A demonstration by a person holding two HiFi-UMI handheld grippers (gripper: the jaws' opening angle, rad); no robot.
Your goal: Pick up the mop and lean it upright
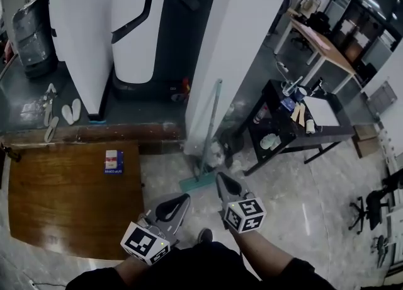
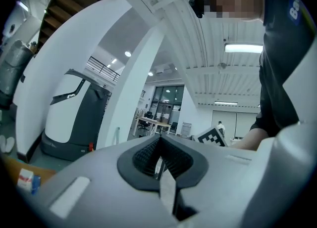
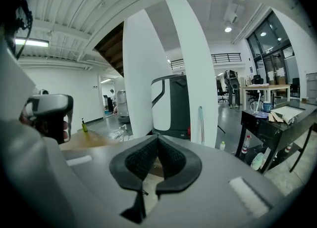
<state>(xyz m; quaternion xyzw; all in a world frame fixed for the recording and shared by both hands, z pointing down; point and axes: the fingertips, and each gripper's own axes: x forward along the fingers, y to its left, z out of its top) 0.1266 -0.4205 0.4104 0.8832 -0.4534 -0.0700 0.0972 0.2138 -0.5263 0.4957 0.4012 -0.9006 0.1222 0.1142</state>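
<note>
Against the white pillar (image 1: 217, 43) the mop (image 1: 211, 125) leans upright, its head on the floor (image 1: 296, 207). Well short of it, the left gripper (image 1: 182, 199) and right gripper (image 1: 223, 180) both have jaws pressed together, holding nothing.

mop at the pillar, tables on either side

the mop (image 1: 212, 125) leans upright against the pillar (image 1: 239, 43), its head on the floor. left of it lies a wooden table (image 1: 56, 200) with a small box (image 1: 113, 161) on it. right of the pillar stands a cluttered table (image 1: 280, 116). a machine (image 1: 157, 31) stands behind, left of the pillar.
</note>
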